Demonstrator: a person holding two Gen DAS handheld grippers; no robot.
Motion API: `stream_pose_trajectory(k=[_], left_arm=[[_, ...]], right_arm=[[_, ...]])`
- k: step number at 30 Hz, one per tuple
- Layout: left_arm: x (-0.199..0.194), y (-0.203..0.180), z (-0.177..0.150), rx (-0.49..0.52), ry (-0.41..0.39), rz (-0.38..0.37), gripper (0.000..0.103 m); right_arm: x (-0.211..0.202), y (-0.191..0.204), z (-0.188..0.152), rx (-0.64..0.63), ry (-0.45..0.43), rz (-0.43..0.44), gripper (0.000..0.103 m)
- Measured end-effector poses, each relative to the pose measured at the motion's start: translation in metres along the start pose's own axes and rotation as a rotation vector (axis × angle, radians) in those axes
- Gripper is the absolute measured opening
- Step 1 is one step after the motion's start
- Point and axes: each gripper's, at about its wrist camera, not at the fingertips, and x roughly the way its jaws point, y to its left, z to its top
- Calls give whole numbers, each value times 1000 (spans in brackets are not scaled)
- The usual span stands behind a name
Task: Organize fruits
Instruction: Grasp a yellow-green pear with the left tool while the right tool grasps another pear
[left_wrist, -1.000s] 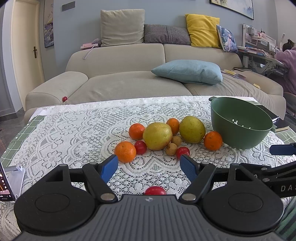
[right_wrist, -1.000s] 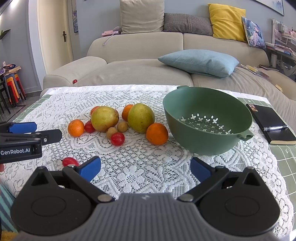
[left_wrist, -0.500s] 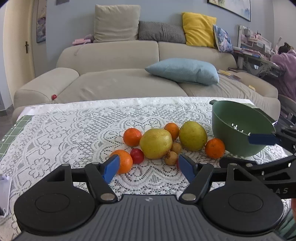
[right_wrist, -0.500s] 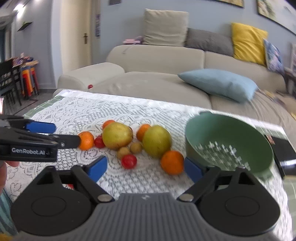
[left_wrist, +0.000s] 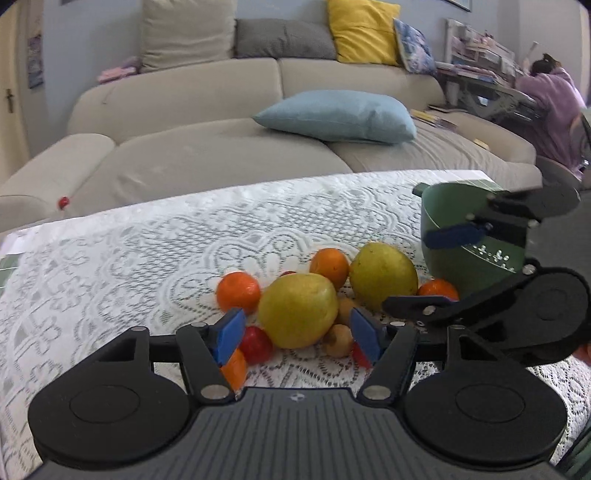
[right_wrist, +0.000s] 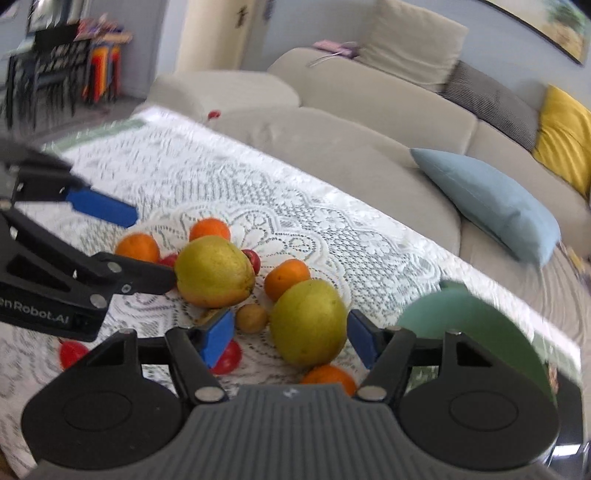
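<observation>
A heap of fruit lies on the lace tablecloth (left_wrist: 147, 266): two big yellow-green pears, several oranges, small red fruits and small brown ones. My left gripper (left_wrist: 297, 330) is open, its blue pads on either side of the nearer pear (left_wrist: 297, 310). My right gripper (right_wrist: 288, 336) is open around the other pear (right_wrist: 308, 321), which also shows in the left wrist view (left_wrist: 382, 275). The green colander (left_wrist: 469, 254) stands right of the heap and shows at the right in the right wrist view (right_wrist: 476, 332).
A beige sofa (left_wrist: 221, 147) with a blue cushion (left_wrist: 336, 116) runs behind the table. A person in purple (left_wrist: 554, 107) sits at the far right. Each gripper shows in the other's view, close together over the fruit.
Both grippers have moved forward and down into the fruit heap. The right gripper swung left from the colander to the right-hand pear; the left closed in on the nearer pear.
</observation>
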Motion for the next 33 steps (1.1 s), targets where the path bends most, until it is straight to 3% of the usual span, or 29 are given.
stream_pose_trajectory(k=[7, 13, 25, 33], left_arm=[[22, 9, 6, 118, 0, -131, 81], [40, 5, 7, 208, 27, -147, 82], [68, 14, 8, 145, 112, -124, 84], [75, 18, 6, 78, 99, -130, 81]], right_arm=[[29, -5, 8, -141, 91, 54, 65], [49, -12, 9, -187, 147, 59, 65], [76, -11, 13, -235, 232, 91, 65], [78, -9, 14, -239, 240, 71, 63]])
